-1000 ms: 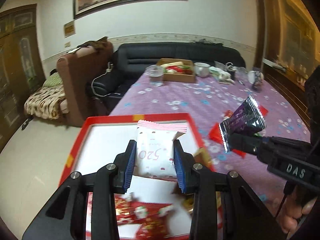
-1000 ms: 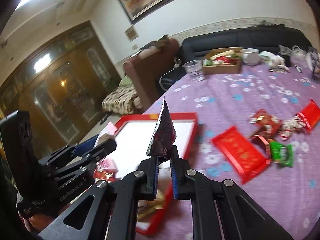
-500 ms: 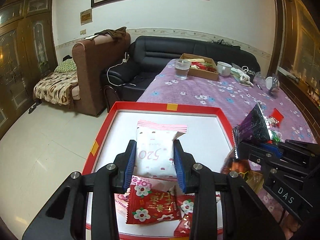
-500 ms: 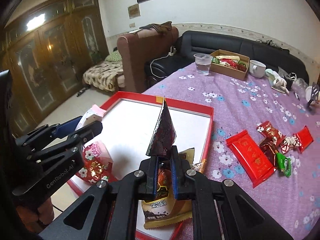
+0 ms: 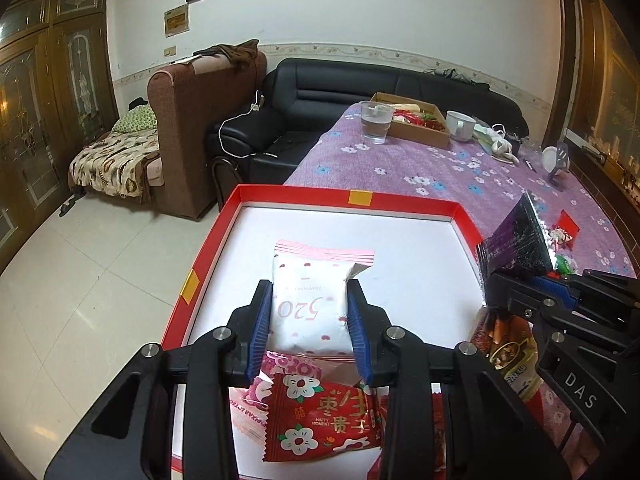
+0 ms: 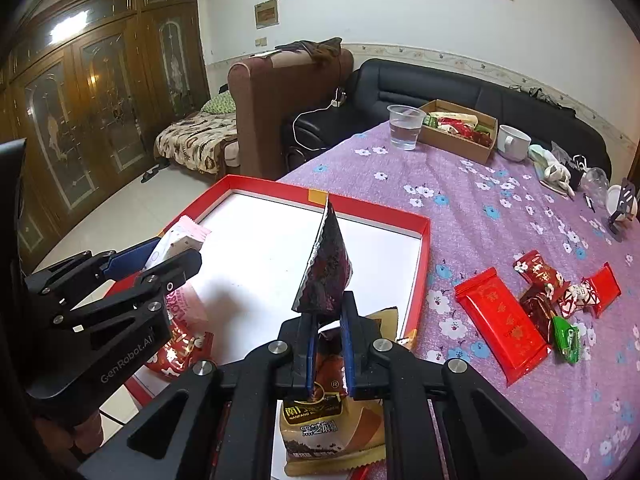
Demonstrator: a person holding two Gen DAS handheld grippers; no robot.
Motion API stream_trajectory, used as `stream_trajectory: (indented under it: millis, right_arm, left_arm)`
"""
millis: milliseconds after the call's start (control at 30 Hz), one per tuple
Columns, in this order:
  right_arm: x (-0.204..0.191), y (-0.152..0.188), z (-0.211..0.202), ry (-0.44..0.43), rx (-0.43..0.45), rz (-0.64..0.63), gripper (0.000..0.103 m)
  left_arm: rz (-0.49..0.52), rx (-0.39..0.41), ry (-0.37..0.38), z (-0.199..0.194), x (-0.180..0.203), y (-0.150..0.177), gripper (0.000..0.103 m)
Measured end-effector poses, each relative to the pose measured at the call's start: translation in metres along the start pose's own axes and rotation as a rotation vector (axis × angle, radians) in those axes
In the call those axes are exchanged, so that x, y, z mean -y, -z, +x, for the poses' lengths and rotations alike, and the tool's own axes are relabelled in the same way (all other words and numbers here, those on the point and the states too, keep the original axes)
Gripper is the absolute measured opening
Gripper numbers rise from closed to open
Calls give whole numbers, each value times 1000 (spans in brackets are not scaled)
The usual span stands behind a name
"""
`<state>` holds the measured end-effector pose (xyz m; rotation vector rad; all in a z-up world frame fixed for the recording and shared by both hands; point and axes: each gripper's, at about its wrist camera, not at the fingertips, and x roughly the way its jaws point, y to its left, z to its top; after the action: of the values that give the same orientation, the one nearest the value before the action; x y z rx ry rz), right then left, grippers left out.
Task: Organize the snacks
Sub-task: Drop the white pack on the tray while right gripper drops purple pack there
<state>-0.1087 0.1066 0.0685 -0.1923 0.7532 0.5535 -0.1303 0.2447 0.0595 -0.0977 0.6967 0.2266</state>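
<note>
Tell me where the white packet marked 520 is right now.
In the left wrist view the white 520 packet sits centre frame, clamped between the left gripper fingers above the red tray, with the red flowered packet lying just below it.

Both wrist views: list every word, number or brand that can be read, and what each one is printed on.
"520": white packet held in the left claw.
"HAPPY MOMENT": red flowered packet; its large gold characters I cannot read reliably.
"DAS": body of the right claw.
"GenRobot.AI": body of the left claw, in the right wrist view.
"NANFANG": brown packet; its other print is too small.
Small wall sign: blurred.
</note>
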Motion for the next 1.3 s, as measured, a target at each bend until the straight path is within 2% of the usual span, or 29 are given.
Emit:
stream_trajectory:
  millis: [233, 533, 1300]
  right_arm:
    - [-1, 1, 9, -2, -10, -4, 11]
    - [-4, 0, 12, 11, -5, -28, 15]
    - [20, 5, -11, 41, 52, -21, 22]
  left_arm:
    - [-6, -37, -20, 11, -3, 3, 34]
    - [-6, -48, -44, 14, -4, 3, 37]
    - [73, -46, -50, 7, 33, -3, 37]
